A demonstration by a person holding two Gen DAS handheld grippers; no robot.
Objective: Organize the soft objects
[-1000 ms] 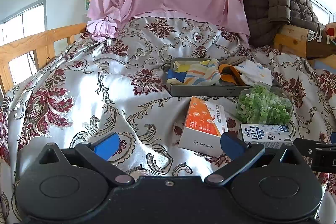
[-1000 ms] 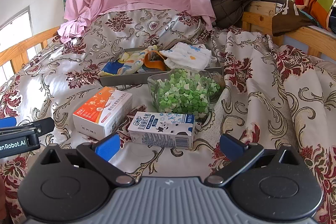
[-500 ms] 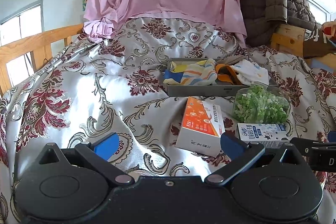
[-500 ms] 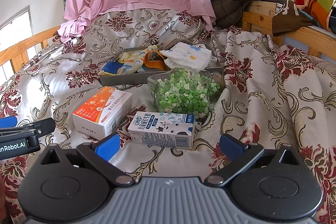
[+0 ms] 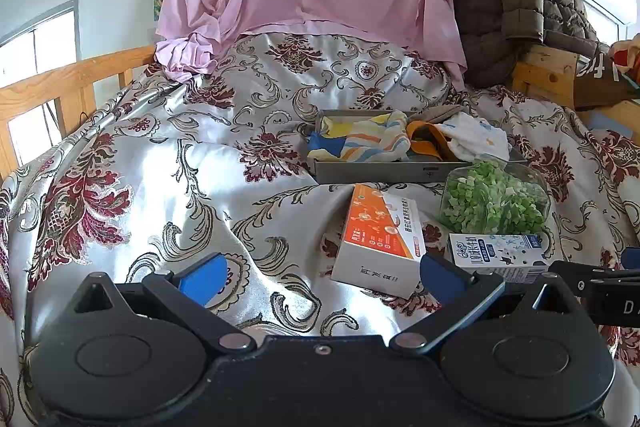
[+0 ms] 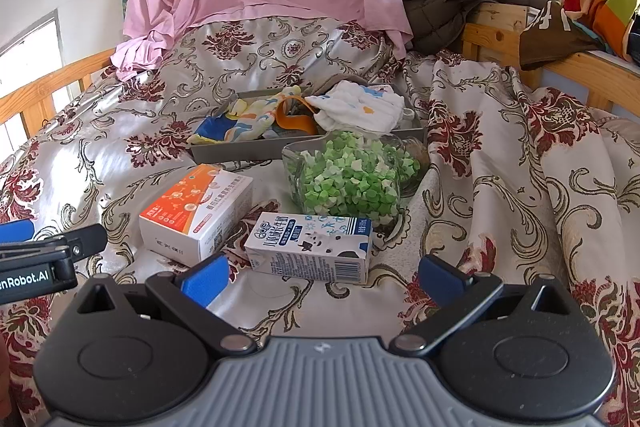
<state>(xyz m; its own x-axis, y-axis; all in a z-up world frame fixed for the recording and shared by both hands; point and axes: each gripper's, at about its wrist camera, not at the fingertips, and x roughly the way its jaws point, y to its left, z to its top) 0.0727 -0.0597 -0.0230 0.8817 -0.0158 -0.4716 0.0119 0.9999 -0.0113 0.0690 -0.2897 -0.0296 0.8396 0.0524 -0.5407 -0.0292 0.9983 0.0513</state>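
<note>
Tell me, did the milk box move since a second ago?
No. In the right wrist view the milk box lies at the same spot in front of the jar of green bits, beside the orange box.

low wrist views, facing headboard, sharing tray [image 5: 394, 171]

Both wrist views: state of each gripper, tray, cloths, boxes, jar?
Left gripper: open, holding nothing.
Right gripper: open, holding nothing.
Grey rectangular tray: on the bedspread, holding cloths.
Striped multicolour cloth: crumpled in the tray.
White printed cloth: bunched in the tray.
Orange-and-white carton: closed, lying flat.
Blue-and-white milk carton: on its side.
Clear glass jar of green paper stars: full.
</note>
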